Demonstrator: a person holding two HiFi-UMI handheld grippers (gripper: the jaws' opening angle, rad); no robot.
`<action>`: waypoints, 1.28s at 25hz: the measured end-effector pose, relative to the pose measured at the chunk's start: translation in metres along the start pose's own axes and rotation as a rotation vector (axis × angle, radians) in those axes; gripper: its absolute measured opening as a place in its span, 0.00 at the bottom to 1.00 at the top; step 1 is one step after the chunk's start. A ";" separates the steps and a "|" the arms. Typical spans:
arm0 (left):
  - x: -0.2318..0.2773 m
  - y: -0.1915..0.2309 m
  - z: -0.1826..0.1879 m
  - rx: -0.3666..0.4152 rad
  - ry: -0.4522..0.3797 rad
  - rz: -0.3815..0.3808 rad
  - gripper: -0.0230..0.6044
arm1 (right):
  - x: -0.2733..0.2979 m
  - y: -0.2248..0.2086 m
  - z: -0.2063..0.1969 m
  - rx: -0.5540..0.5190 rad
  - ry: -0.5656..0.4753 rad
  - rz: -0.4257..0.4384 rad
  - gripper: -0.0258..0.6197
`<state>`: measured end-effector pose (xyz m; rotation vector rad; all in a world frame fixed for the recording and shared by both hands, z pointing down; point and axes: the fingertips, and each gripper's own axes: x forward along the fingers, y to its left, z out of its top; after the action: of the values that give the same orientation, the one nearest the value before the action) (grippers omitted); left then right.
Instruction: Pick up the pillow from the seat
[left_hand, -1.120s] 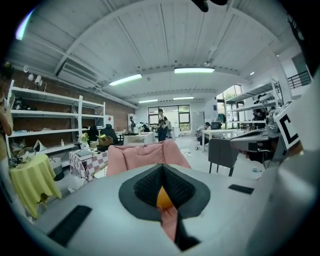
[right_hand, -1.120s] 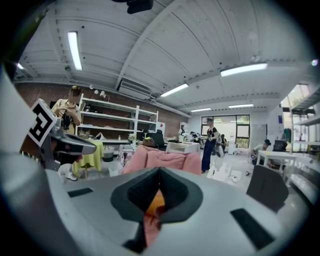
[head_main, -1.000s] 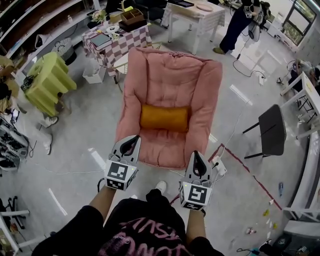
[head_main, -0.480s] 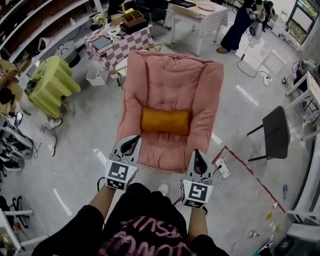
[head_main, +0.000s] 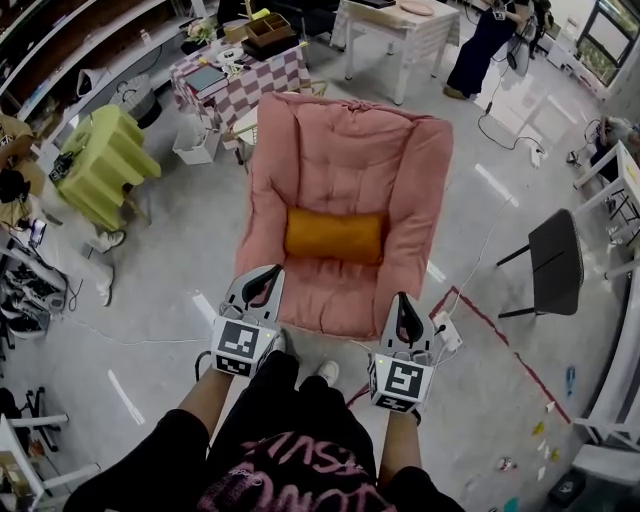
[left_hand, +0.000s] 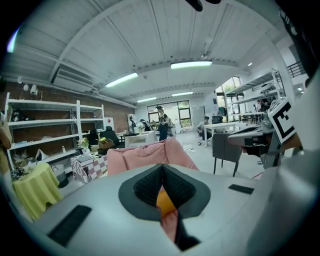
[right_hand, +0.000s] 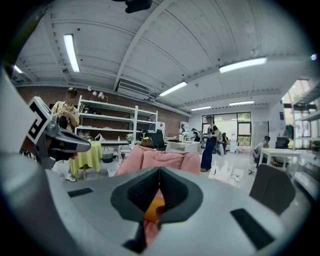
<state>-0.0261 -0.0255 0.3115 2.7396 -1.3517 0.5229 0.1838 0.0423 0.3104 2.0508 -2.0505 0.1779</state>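
Currently holding nothing; left gripper (head_main: 264, 281) jaws pressed together, hovering at near-left edge of pink chair (head_main: 345, 150); right gripper (head_main: 404, 307) likewise closed, at near-right edge; orange pillow (head_main: 334, 236) lying across seat middle, beyond both tips, touched by neither.

Room bright and even. Ceiling strip lights (left_hand: 190, 64) carry it, long tubes overhead in both your gripper views; far windows (left_hand: 176, 106) add daylight. Grey floor (head_main: 170, 260) throws back pale streaks of glare in your head view. Shadows on it soft, weak-edged. Heavy fisheye throughout: shelving and roof lines bow, and the corners of your gripper views go black. Left claw (left_hand: 162, 172) and right claw (right_hand: 159, 174) sit close against the lens, soft-focused; the background behind them stays sharp. Head view crisp edge to edge
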 end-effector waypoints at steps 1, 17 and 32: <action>0.001 0.000 -0.003 0.001 0.009 -0.002 0.05 | 0.001 -0.001 -0.003 0.007 0.011 -0.004 0.07; 0.037 0.031 -0.038 -0.041 0.066 -0.030 0.05 | 0.040 0.005 -0.021 0.071 0.073 -0.038 0.07; 0.080 0.061 -0.073 -0.082 0.114 -0.026 0.05 | 0.089 0.016 -0.048 0.046 0.150 -0.030 0.07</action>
<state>-0.0488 -0.1115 0.3987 2.6154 -1.2805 0.5971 0.1725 -0.0316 0.3807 2.0272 -1.9419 0.3648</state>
